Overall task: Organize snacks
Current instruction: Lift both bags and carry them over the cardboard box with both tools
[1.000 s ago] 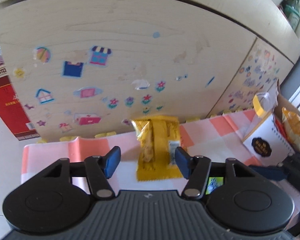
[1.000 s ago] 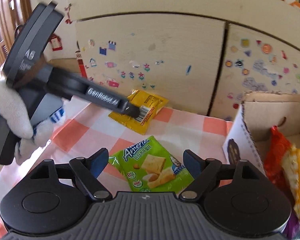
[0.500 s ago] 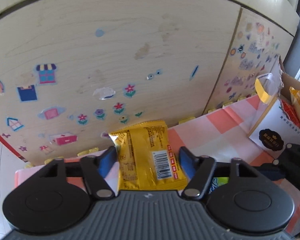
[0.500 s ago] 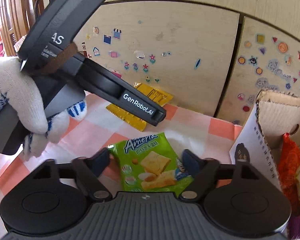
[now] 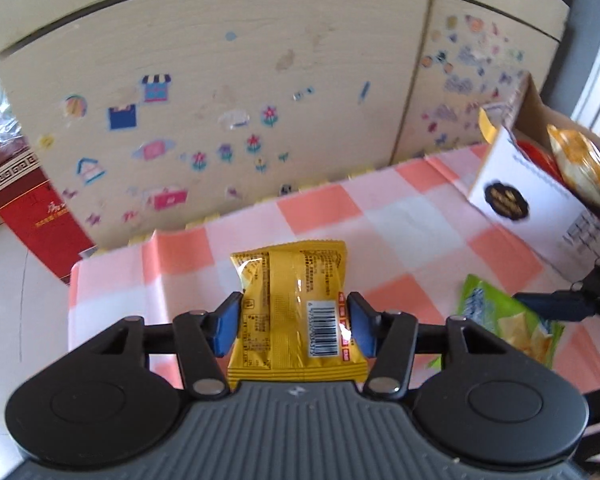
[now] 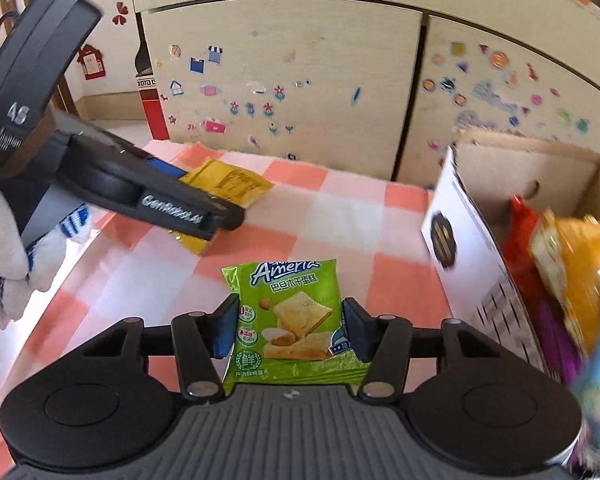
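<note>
My left gripper [image 5: 293,326] has its blue pads pressed on both sides of a yellow snack packet [image 5: 294,300] with a barcode, held over the checked cloth. The same packet [image 6: 228,186] and left gripper [image 6: 204,208] show in the right wrist view at the left. My right gripper [image 6: 288,330] has its pads against both edges of a green cracker packet [image 6: 288,312]. That green packet [image 5: 508,326] also shows at the right of the left wrist view.
An open cardboard box [image 6: 480,248] at the right holds red, orange and purple snack bags [image 6: 572,256]. A sticker-covered cabinet [image 5: 240,100] stands behind the orange-and-white checked table [image 5: 400,216]. A red box [image 5: 32,216] stands on the floor at the left.
My left gripper closed on the yellow packet and drew it back from the cabinet. My right gripper moved forward and closed on the green packet.
</note>
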`<state>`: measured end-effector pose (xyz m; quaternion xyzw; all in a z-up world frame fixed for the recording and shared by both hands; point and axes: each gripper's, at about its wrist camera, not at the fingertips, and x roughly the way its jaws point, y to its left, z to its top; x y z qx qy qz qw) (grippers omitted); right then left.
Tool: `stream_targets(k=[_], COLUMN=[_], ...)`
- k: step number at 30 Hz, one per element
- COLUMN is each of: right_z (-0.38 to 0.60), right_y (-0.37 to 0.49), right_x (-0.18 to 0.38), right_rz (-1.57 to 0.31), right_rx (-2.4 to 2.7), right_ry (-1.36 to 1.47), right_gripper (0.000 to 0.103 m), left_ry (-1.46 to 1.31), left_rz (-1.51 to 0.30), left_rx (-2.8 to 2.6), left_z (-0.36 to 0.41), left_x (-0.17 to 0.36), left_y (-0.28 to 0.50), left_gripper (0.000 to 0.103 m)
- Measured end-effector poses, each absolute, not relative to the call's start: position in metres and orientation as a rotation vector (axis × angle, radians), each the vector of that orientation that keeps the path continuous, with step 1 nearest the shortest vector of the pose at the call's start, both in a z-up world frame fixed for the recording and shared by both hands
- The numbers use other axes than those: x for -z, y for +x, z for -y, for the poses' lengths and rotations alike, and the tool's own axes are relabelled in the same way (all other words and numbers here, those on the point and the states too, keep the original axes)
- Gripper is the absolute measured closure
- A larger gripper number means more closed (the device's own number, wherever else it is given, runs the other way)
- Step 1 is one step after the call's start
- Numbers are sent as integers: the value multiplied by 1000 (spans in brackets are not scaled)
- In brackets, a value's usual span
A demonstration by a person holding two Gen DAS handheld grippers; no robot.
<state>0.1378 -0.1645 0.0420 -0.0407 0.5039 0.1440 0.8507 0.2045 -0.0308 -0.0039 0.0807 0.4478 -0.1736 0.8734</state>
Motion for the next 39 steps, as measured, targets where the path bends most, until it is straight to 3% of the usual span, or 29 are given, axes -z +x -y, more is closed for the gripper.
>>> stream_targets(k=[17,39], right_z=[191,198], right_y=[87,92], right_x=[-107,-116], right_rz=[-1008,-946], right_rx=[-222,-207], right_ry=[13,41], right_gripper=[42,42], left_ry=[134,82], left_rz=[-949,-869], left_rx=[379,440], left_z=[32,42], left_x=[-22,-45], left_y=[126,104], left_gripper=[49,49])
